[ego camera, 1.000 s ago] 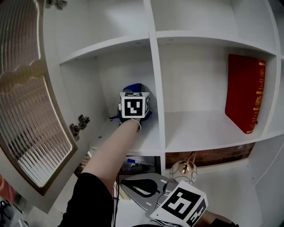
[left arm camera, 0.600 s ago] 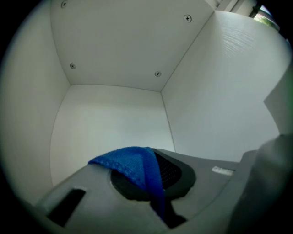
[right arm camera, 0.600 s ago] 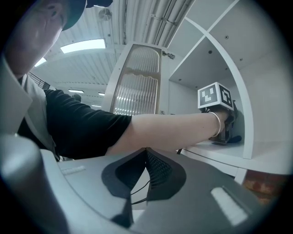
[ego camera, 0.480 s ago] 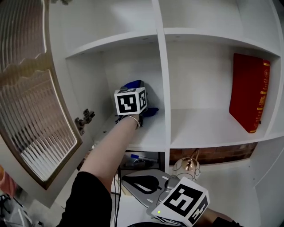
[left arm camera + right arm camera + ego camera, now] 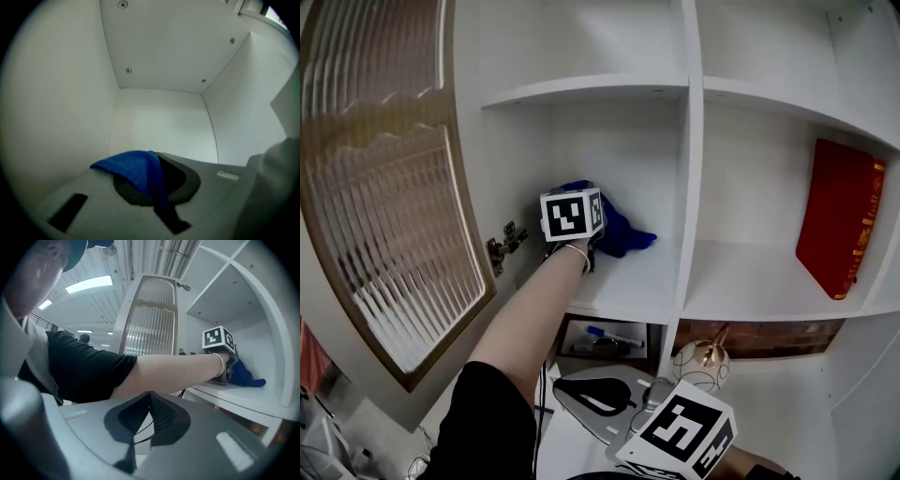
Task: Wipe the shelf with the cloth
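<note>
The blue cloth (image 5: 136, 171) is pinched in the left tool (image 5: 157, 187), whose jaws press together on it inside the shelf's (image 5: 628, 291) left compartment. In the head view the tool's marker cube hides those jaws, and the cloth bunches on the board beyond it. The right tool (image 5: 149, 416) is held low, jaws pressed together on nothing. A red book (image 5: 844, 220) stands in the next compartment.

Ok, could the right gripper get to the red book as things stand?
Probably yes. The right gripper sits low, shut and empty, and the red book stands in the open right compartment with nothing in front of it; it would only need raising.
</note>
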Tool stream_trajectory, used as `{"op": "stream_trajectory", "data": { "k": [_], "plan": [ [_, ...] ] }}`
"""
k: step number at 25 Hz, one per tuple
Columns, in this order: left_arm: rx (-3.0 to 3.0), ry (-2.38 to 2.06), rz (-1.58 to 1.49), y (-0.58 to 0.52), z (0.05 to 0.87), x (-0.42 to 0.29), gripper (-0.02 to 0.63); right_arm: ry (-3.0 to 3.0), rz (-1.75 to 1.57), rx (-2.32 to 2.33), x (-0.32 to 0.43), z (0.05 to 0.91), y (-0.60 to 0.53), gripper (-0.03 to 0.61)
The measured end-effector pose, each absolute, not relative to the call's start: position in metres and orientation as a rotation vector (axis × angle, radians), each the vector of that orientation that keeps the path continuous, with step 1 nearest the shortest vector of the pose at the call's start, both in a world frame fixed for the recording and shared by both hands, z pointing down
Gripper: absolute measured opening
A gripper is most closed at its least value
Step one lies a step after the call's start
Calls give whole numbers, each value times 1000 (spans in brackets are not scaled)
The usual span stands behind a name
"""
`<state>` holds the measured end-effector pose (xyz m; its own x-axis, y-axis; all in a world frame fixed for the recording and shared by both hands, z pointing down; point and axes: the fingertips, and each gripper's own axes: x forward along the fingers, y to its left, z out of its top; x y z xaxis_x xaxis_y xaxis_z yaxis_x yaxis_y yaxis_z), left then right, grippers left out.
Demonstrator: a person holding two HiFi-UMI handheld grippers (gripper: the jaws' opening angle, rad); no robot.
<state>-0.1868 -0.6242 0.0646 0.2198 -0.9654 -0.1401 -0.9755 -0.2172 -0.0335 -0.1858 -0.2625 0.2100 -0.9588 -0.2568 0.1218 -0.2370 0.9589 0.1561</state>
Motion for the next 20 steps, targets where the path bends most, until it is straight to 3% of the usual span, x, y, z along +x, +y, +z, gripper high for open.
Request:
{"op": "stream_trajectory", "data": {
  "k": [13,20],
  "plan": [
    [-2619,1564,46,-621,75,-86,5,-2943,-200,531,-162,212,-274,4],
    [-2761,1276,142,-591,59,-45,6,-2943,-203,515,-164,210,-269,3]
  ]
}}
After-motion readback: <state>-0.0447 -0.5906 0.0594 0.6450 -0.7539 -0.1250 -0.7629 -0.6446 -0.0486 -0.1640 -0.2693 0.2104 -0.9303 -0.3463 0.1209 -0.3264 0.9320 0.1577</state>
